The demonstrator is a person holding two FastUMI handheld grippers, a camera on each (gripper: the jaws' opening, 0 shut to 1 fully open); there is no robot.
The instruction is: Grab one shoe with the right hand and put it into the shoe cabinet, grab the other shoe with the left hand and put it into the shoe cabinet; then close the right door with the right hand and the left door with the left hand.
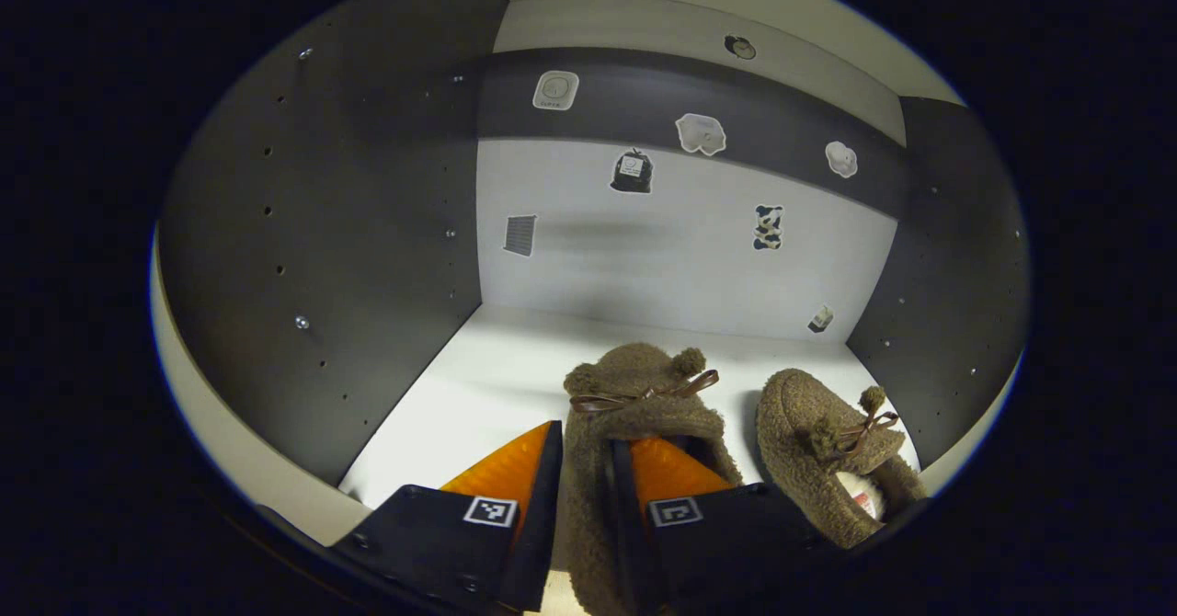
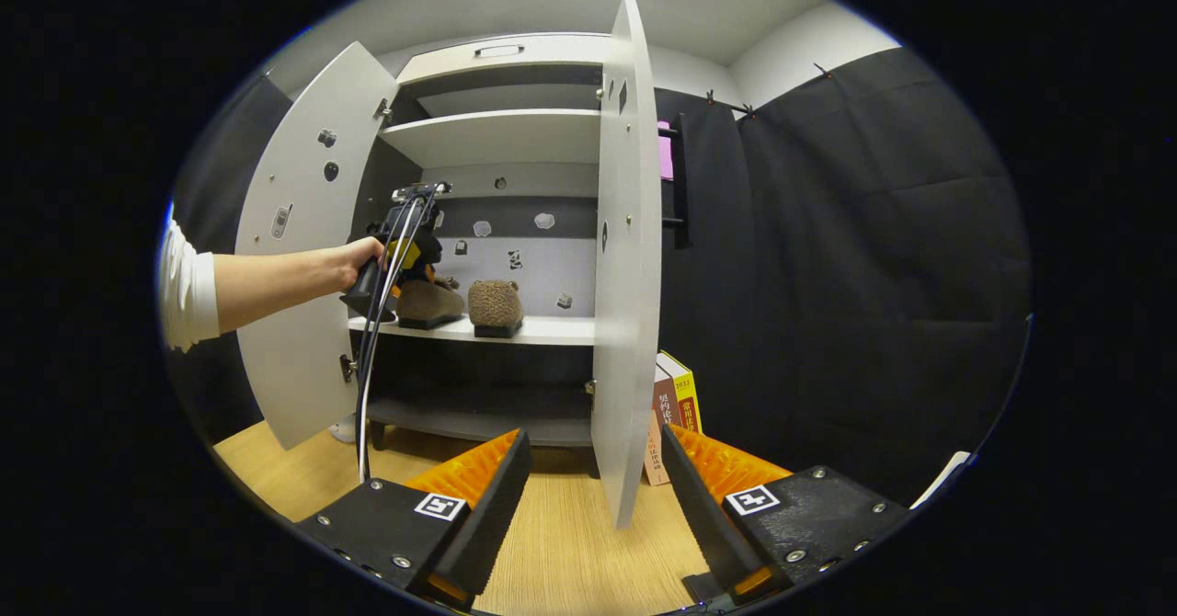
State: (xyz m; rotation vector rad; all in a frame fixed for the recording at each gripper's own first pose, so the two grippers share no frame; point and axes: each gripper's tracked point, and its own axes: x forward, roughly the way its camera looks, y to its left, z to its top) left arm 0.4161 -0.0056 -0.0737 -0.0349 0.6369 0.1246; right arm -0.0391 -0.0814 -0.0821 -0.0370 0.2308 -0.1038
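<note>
left gripper (image 1: 584, 469): fingers pinch the heel wall of the left shoe (image 1: 634, 414) resting on the cabinet shelf (image 1: 478, 377), so release comes next | second shoe (image 1: 828, 450): just beside it on that shelf | right gripper (image 2: 593, 487): jaws wide, holding nothing, facing the right door's (image 2: 625, 257) edge, likely readied for closing

My left hand-held gripper (image 1: 581, 496) hides my shoe's (image 1: 634, 414) heel at lower centre; the back-wall stickers (image 1: 631, 172) are too small to tell.
</note>
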